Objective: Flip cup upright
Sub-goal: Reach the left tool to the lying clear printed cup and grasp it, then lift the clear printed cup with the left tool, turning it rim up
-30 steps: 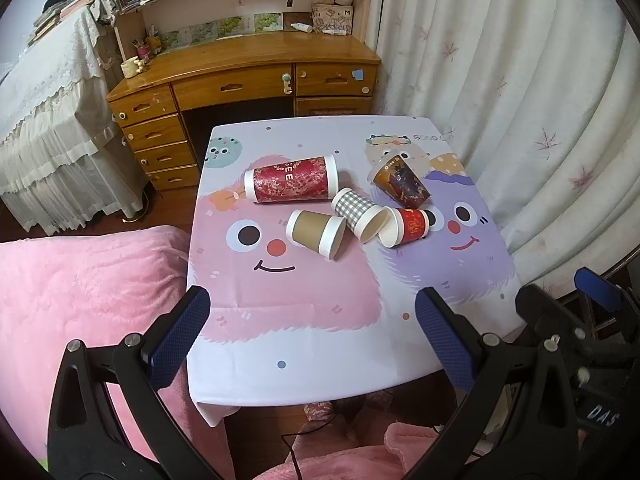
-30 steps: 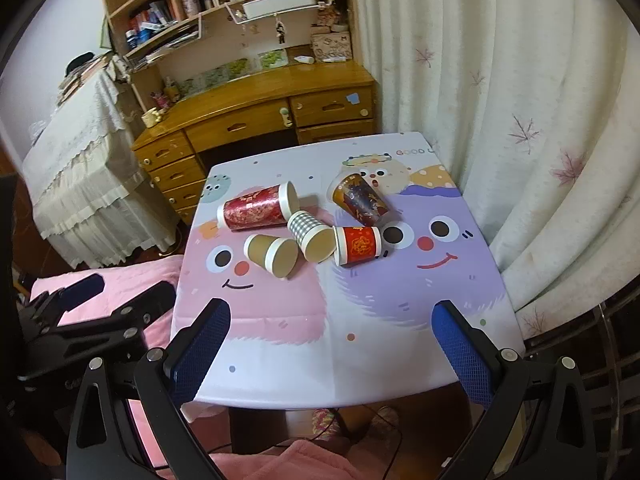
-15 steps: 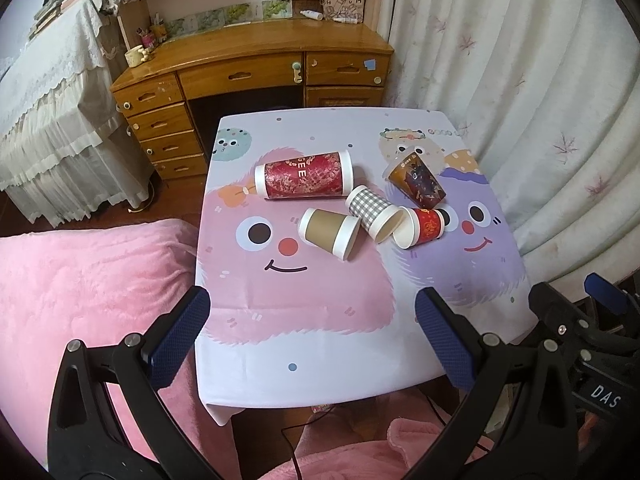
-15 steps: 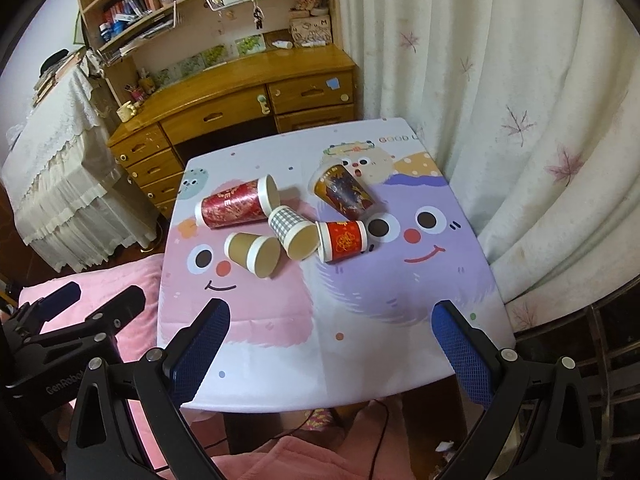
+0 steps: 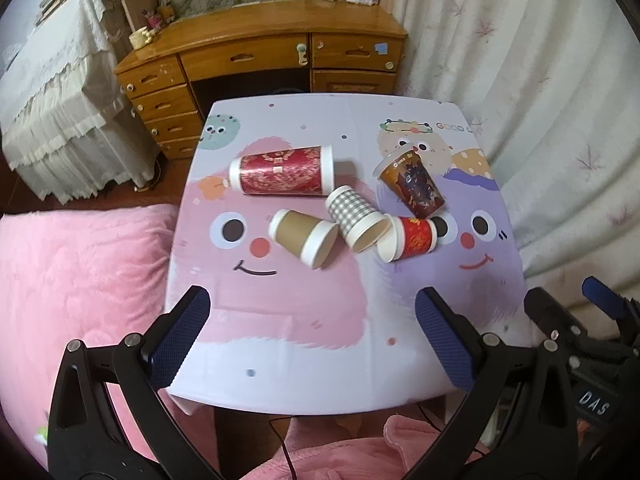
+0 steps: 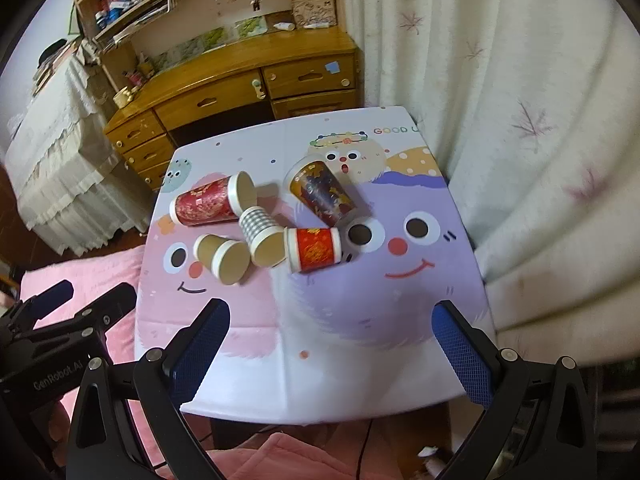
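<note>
Five cups (image 5: 304,244) lie tipped, clustered mid-table (image 5: 280,340); left gripper (image 5: 312,332) and right gripper (image 6: 332,344) both spread wide, empty, hovering short.
Risk: cups touch, so grabbing one likely rolls neighbours off.

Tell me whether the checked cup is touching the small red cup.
Touching. In the left wrist view the checked cup rests its rim against the small red cup's white rim, with no tablecloth showing between them; the right wrist view agrees.
</note>
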